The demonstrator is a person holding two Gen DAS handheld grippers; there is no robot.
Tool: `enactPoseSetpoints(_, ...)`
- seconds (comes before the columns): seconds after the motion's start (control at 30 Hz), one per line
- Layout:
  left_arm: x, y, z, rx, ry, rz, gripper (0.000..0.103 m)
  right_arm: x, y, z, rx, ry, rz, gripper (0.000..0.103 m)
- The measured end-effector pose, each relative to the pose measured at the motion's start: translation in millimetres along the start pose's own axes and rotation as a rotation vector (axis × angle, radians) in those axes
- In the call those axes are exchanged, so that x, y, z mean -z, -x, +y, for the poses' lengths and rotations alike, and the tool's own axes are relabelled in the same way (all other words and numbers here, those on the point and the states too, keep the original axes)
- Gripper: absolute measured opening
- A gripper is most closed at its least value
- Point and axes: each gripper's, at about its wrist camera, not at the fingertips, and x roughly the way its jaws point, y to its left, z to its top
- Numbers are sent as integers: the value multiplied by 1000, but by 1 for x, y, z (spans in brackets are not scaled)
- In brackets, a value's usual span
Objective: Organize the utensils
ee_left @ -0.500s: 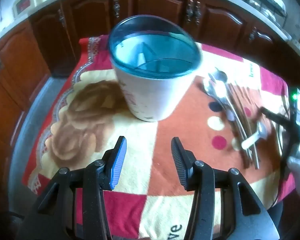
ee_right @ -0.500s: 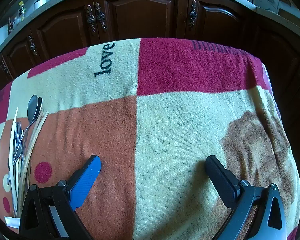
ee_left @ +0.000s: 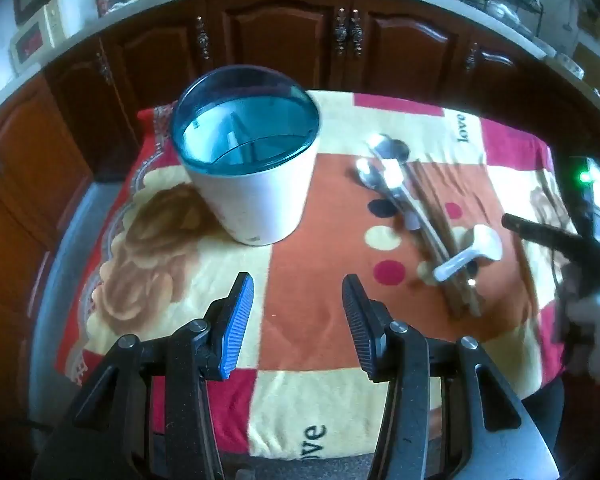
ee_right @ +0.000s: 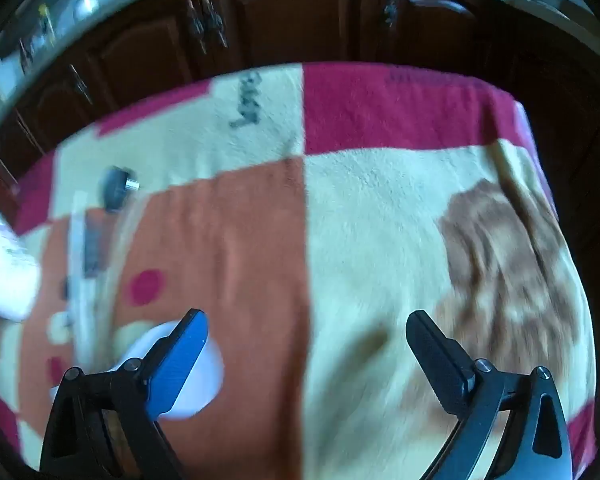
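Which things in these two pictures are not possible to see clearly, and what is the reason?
- Right wrist view: motion blur smears the utensils at the left; their kinds cannot be told.
- Right wrist view: the white spoon is partly behind the right gripper.
- Left wrist view: the holder floor is hidden by its wall.
- Left wrist view: the utensil pile overlaps, so no count.

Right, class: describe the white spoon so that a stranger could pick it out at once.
Start at the white holder with the blue rim on the patterned cloth. To its right in the left wrist view lies a pile of utensils. The white spoon lies across its near end, the only white, chunky piece among thin metal spoons and sticks.
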Motion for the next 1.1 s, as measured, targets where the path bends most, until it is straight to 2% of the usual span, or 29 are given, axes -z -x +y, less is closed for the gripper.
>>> enactPoseSetpoints(0.23,-9,24,-21,34,-9,-62,46,26,103,39,-35,-30,-159,99)
enactPoseSetpoints(0.5,-13,57,-33,56,-23,-142,46,46,177,74,-13,17,-315,99)
enactPoseSetpoints(0.77,-10,79,-36,63,-35,-208,46,55,203,90,-8,22,-353,99)
enactPoseSetpoints(1.1,-8,87,-36,67,-36,-221,46,57,218,98,-8,28,-368,99)
